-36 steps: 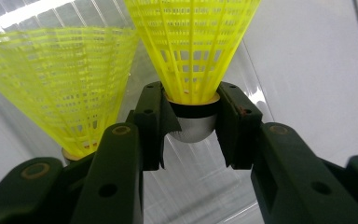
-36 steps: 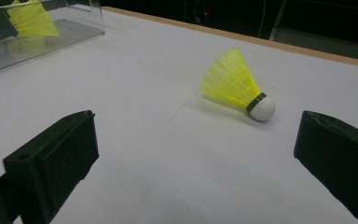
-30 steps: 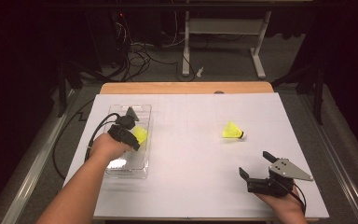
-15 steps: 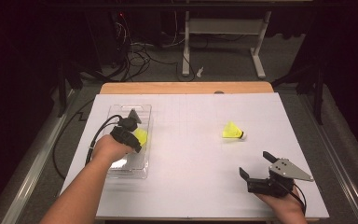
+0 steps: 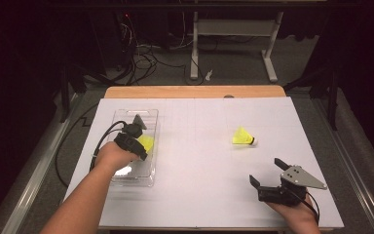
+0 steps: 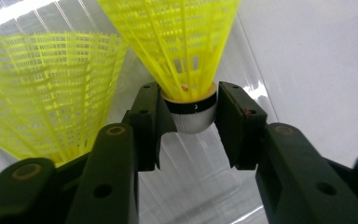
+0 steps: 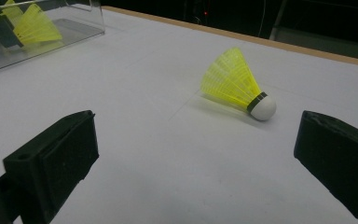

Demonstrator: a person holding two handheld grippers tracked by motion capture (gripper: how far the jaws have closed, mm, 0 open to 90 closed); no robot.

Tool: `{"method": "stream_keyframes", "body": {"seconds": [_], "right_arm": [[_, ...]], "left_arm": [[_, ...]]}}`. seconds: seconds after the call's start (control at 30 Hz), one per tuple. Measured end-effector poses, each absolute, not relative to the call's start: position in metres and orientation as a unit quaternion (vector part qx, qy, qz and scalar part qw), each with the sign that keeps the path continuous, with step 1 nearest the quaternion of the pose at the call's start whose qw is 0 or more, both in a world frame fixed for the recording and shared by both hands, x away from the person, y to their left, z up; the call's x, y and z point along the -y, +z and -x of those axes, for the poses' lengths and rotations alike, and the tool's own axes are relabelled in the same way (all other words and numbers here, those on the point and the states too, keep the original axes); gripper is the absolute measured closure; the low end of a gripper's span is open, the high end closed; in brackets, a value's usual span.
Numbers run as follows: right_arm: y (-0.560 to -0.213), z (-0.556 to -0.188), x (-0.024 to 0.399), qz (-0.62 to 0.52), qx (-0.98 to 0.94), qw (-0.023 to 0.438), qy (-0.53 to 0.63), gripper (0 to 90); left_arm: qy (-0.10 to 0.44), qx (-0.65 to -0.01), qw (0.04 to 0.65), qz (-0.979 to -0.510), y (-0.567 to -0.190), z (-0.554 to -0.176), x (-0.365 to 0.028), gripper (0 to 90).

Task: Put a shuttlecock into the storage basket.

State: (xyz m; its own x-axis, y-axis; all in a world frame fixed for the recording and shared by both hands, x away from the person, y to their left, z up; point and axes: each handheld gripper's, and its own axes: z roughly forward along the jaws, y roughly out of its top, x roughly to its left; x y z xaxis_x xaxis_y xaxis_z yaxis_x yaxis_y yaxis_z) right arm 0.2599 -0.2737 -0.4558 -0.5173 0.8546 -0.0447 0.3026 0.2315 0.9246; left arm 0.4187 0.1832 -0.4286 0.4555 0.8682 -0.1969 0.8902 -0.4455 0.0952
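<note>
My left gripper (image 5: 142, 146) reaches into a clear plastic tray (image 5: 148, 117) at the table's left. A yellow shuttlecock (image 6: 186, 42) stands skirt-up with its white cork between my left gripper's (image 6: 189, 112) jaws. The jaws have just been opening, and both pads still touch the cork's sides. A second yellow shuttlecock (image 6: 42, 93) lies beside it in the tray. A third shuttlecock (image 5: 243, 136) lies on its side on the white table, cork to the right. My right gripper (image 5: 267, 171) rests near the front right edge, open and empty, with that shuttlecock (image 7: 235, 86) ahead of its jaws (image 7: 198, 126).
The white sheet on the table (image 5: 199, 161) ends in a wooden strip (image 5: 195, 91) at the far edge. Past it are a desk frame (image 5: 233, 29) and cables on the dark floor. The clear tray (image 7: 70, 28) stands far left in the right gripper view.
</note>
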Motion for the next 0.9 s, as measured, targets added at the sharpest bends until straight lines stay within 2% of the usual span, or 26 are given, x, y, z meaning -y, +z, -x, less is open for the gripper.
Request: {"method": "stream_keyframes", "body": {"seconds": [0.9], "right_arm": [[-0.456,-0.26,0.271,-0.392,-0.732,0.289,0.476,0.4]], "left_arm": [[-0.068,-0.505,0.106,-0.854,-0.394,-0.404,-0.186,45.0]]}}
